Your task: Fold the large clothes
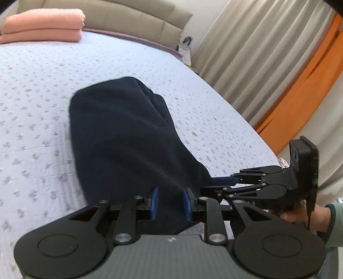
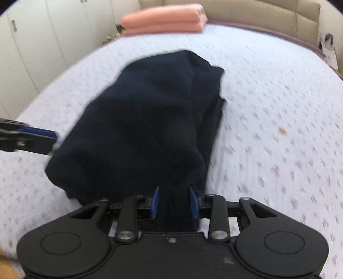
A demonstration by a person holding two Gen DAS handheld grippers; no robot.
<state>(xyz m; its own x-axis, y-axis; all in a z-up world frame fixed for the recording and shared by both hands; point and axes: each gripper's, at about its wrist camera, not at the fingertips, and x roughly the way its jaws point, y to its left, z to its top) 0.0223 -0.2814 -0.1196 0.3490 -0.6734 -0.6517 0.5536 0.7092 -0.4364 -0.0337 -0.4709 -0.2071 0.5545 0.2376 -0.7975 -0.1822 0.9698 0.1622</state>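
A dark navy garment [image 1: 120,137] lies lengthwise on the bed, stretching away from both grippers; it also fills the middle of the right wrist view [image 2: 148,128]. My left gripper [image 1: 170,200] is shut on the garment's near edge, the cloth bunched between its blue pads. My right gripper [image 2: 174,202] is shut on the near edge too, with cloth between its pads. The right gripper shows in the left wrist view [image 1: 235,177] at the right, the left gripper in the right wrist view [image 2: 51,137] at the left edge.
The bed has a pale floral quilt [image 1: 42,96]. Folded salmon-pink blankets [image 1: 42,26] lie by the beige headboard [image 1: 133,19]. Beige and orange curtains [image 1: 278,75] hang on the right. White wardrobe doors [image 2: 42,43] stand to the left.
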